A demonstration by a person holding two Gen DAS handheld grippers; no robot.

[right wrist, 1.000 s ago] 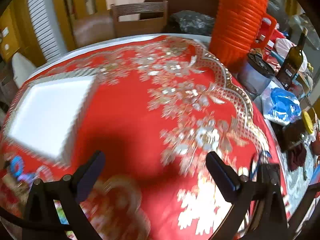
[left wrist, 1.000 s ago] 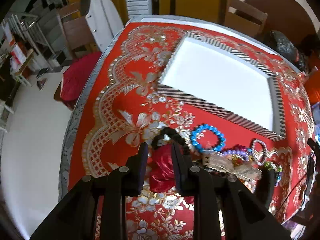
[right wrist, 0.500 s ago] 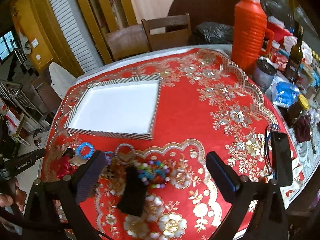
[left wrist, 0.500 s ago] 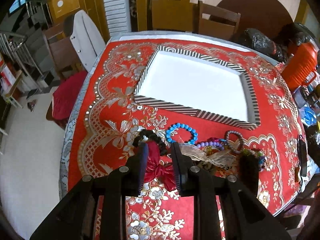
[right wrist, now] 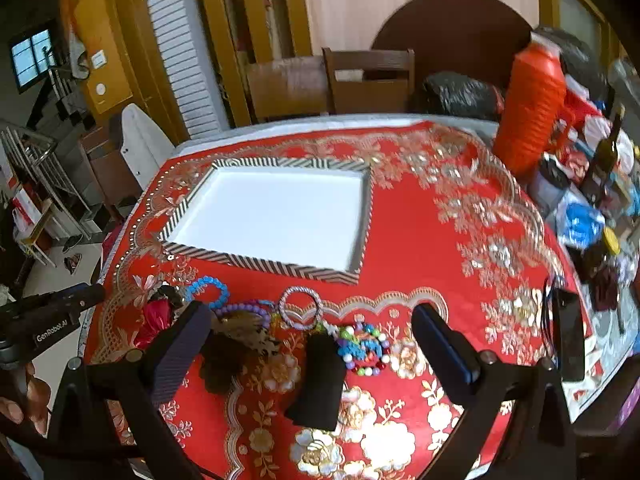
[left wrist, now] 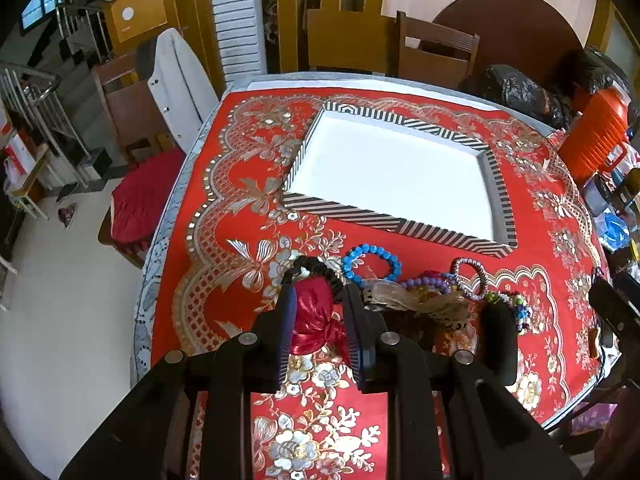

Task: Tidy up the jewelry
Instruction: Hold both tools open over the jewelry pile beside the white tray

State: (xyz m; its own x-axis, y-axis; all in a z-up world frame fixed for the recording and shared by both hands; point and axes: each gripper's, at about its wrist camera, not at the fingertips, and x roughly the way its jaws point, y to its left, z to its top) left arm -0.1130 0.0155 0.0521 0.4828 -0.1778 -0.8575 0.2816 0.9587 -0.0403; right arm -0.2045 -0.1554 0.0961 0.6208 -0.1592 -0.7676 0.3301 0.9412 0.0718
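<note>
My left gripper (left wrist: 320, 294) is shut on a red ribbon bow (left wrist: 316, 316), just in front of a black bead bracelet (left wrist: 316, 268). To its right on the red cloth lie a blue bead bracelet (left wrist: 372, 262), a gold ribbon bow (left wrist: 420, 300), a purple bracelet (left wrist: 426, 282), a woven ring bracelet (left wrist: 468, 276) and a multicoloured bead bracelet (right wrist: 362, 350). Beyond them lies a white tray with a striped rim (left wrist: 396, 224), nothing in it. My right gripper (right wrist: 309, 311) hangs open above the row of jewelry, holding nothing. The left gripper's body (right wrist: 52, 316) shows at the left of the right wrist view.
A black upright block (right wrist: 316, 380) stands among the jewelry at the front. An orange jug (right wrist: 532, 108), a dark bottle (right wrist: 604, 152) and clutter crowd the table's right side. A black phone (right wrist: 568, 336) lies near the right edge. Chairs (left wrist: 436, 52) stand behind the table.
The left gripper has pulled back and up, still gripping the red bow. The right gripper has swung back and risen, so the tray and the jewelry row now lie in front of it.
</note>
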